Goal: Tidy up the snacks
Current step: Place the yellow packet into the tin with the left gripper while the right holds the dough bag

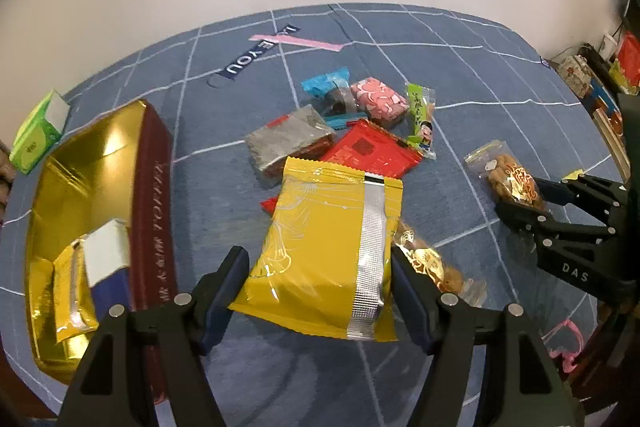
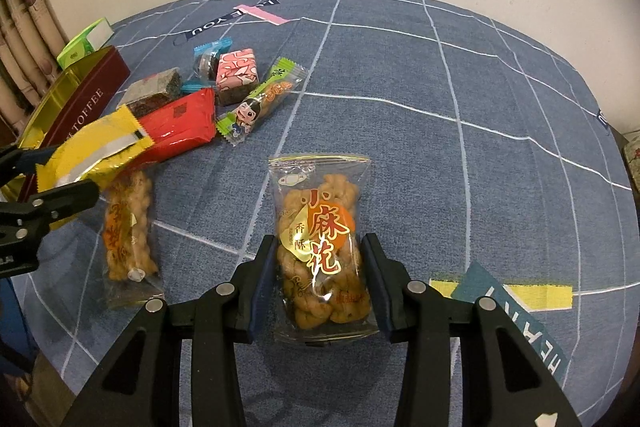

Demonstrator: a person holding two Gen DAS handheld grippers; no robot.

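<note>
On the blue checked bed cover, loose snacks lie in a pile near a gold-lined toffee tin that already holds a few packets, likely the place they are being gathered into. The left gripper is clamped on a yellow packet, gripped across its lower sides and lifted off the pile, probably so it can be carried to the tin at its left. The right gripper is clamped on a clear bag of fried dough twists, fingers on its two long edges. A second twist bag lies just beside it.
</note>
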